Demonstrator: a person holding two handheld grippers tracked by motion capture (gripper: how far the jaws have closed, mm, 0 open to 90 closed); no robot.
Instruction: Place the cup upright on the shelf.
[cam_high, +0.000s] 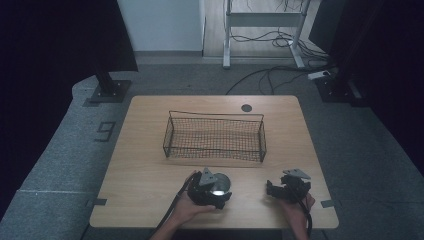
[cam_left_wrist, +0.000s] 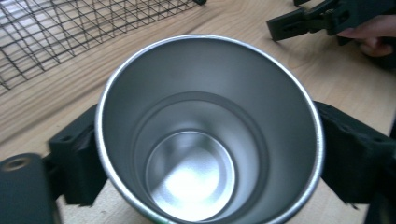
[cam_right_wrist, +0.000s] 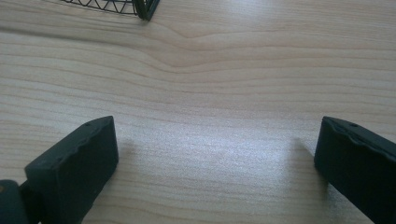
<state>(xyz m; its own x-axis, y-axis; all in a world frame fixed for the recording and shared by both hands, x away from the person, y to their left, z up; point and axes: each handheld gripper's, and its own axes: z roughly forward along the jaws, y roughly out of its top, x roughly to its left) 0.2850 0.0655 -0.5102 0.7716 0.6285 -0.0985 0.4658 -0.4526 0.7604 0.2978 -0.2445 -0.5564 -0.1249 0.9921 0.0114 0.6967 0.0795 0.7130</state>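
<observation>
A wooden table (cam_high: 150, 150) is seen from the high view, with a black wire basket (cam_high: 215, 136) standing near its middle. At the near edge, just in front of the basket, a shiny metal cup (cam_high: 220, 184) stands upright on the table. The left gripper (cam_high: 212, 192) is held by the person's left hand (cam_high: 187, 210) and is closed around the cup; in the left gripper view the cup (cam_left_wrist: 210, 135) is looked into from above, its open mouth and bright bottom are shown, and a black jaw is pressed against its wall on each side. The basket (cam_left_wrist: 70, 28) is seen just beyond the cup in that view, and the right gripper (cam_left_wrist: 285, 28) farther off at the upper right. The right gripper (cam_high: 272, 190) is held low over the table, well apart from the cup, by the right hand (cam_high: 296, 209). In the right gripper view its jaws are spread wide, with bare table (cam_right_wrist: 210, 116) between them and a corner of the basket (cam_right_wrist: 144, 8) at the top edge.
</observation>
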